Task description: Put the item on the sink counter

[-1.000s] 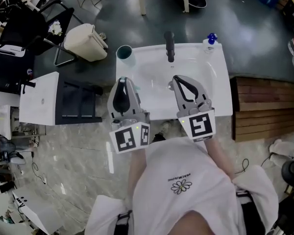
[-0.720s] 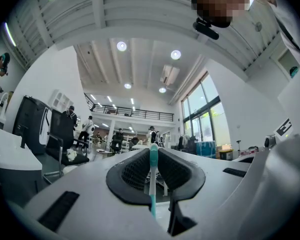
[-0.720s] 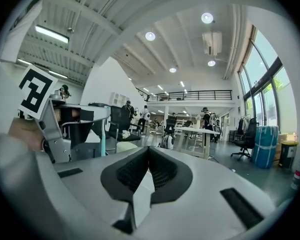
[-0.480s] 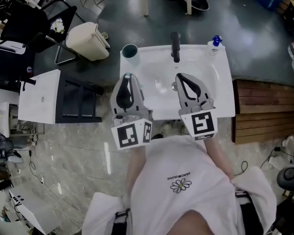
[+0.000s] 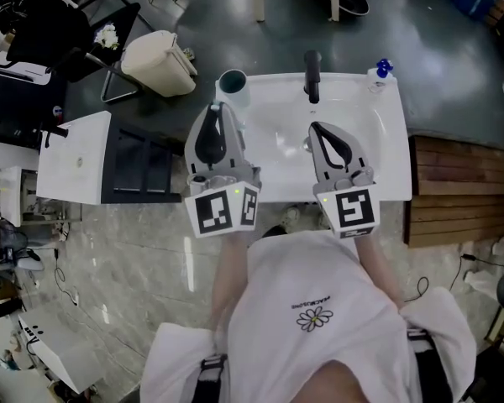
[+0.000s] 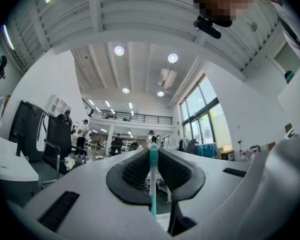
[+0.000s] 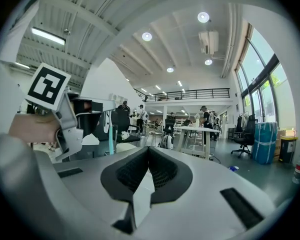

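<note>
Cup: stands on the sink's back left corner, just beyond the left gripper's tips.
Left gripper: hovers over the sink's left edge, pointing toward its back. Its jaws are pinching a brush.
Brush: a thin white shaft with teal ends, clamped between the left jaws above the sink's left side. It is not yet set down.
Brush axis: in the left gripper view it stands upright, crossing the line of the jaws. One teal end sits up by the jaw tips and the other hangs below them. Which end carries the bristles is too small to tell.
Counter: the flat white rim round the sink bowl. Its left strip lies right under the left gripper, so that hand is the nearer one.
Key relation: the landing spot seems to be below the brush, not ahead of it. The move likely calls for lowering and tilting until the shaft lies flat along the rim, clear of the cup.
Faucet: dark, at the sink's back middle.
Right gripper: over the sink bowl, right of centre. Its jaws are pressed together with nothing between them.
Bottle: blue-topped, on the sink's back right corner.
</note>
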Available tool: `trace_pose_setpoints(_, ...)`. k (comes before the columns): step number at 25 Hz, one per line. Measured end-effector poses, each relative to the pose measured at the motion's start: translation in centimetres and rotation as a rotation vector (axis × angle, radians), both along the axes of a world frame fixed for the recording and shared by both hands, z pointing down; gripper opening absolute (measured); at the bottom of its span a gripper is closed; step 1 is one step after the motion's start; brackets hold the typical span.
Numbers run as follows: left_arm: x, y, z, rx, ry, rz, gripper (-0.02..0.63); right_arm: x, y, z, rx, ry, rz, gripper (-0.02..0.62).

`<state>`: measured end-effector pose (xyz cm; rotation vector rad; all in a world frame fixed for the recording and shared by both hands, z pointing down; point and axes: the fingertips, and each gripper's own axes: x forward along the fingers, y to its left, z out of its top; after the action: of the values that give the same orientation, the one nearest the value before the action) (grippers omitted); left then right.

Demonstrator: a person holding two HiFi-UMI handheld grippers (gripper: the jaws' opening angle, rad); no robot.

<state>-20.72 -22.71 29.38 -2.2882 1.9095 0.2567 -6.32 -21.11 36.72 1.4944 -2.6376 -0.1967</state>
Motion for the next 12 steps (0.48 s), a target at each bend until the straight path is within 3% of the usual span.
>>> trace_pose_setpoints(7, -1.9, -4.6, -3.2, 0.061, 0.041, 0.038, 0.058, 0.5, 0.1, 0.7, -0.052, 0.019, 0.039, 0.012)
trace_pose_setpoints(12, -2.9, -8.5, -3.0, 0.044, 0.038, 0.05, 0.058, 0.2, -0.3, 1.0, -0.055, 0.033, 0.032, 0.012)
